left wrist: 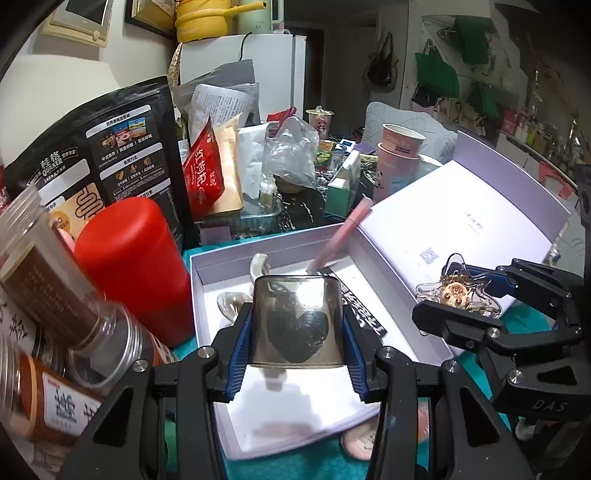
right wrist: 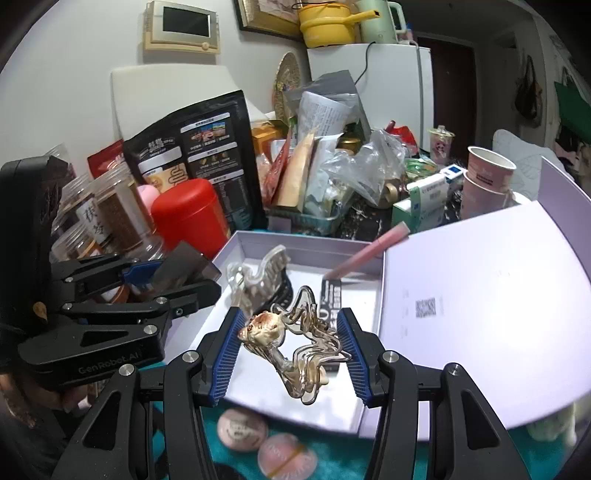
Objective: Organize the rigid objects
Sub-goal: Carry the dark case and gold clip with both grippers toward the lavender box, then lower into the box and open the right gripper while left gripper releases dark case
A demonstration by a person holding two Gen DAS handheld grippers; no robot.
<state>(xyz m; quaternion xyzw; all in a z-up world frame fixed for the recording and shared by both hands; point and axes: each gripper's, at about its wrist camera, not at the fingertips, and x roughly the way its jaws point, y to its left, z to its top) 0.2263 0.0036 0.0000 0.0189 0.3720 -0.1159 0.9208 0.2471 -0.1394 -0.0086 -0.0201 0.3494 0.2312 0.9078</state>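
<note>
Teal cloth (right wrist: 332, 458) covers the counter closest to you, with two round pink compacts (right wrist: 242, 428) lying on it just in front of the open white box (right wrist: 258, 240).

Your left tongs (left wrist: 297, 328) are clamped on a smoky translucent block with a black heart (left wrist: 297, 325), the blue pads (left wrist: 240, 343) pressing its two sides. You hold it above the near part of the box, tilted forward, its heart facing the camera. In the right wrist view the same tongs come in from the left, the dark block (right wrist: 184, 269) between them over the box's left edge.

Your right tongs (right wrist: 291, 350) are clamped on a clear, wavy hair claw with a cream ornament (right wrist: 291, 343). It sits between the blue pads, over the near half of the box, close beside the box's raised lid (right wrist: 480, 314). From the left wrist view you see that claw (left wrist: 458, 291) held in front of the lid, to the right of the block and apart from it.

Inside the box, past both held pieces, lie a pale hair claw (right wrist: 266, 269), a black printed card (right wrist: 332, 295), and a pink tube (right wrist: 369, 254) leaning on the far wall.

Left of the box stand a red canister (left wrist: 133, 266) and clear spice jars (left wrist: 55, 266). Behind them rise a black pouch (left wrist: 110, 155), crumpled bags and stacked pink paper cups (left wrist: 399, 155), then a white fridge (right wrist: 388, 88) with a yellow pot (right wrist: 328, 22) on top.
</note>
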